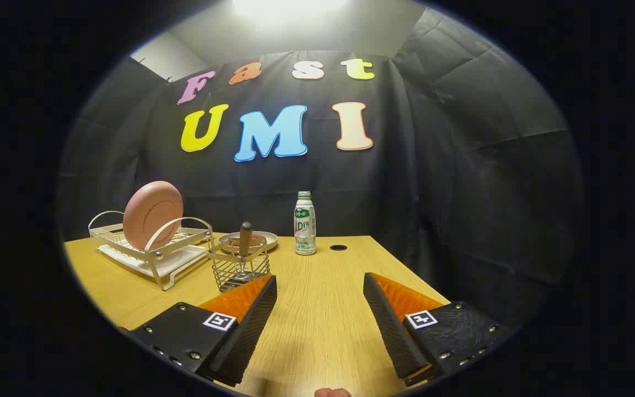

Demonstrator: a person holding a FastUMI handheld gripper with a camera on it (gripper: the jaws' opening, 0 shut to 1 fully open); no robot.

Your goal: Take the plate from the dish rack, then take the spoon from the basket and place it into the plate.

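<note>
A pink plate (152, 214) stands on edge in the white wire dish rack (152, 251) at the far left of the wooden table. To the right of the rack stands a small wire basket (238, 268) with a spoon's brown handle (245, 238) sticking up out of it. My gripper (320, 286) is open above the table, nothing between its fingers. The basket sits just ahead of the left finger (251, 325); the rack lies farther to the left.
A shallow dish (251, 241) lies behind the basket. A white bottle with a green label (305, 223) stands at the table's back, a round cable hole (338, 247) beside it. The table's right edge (405, 270) runs close to the right finger.
</note>
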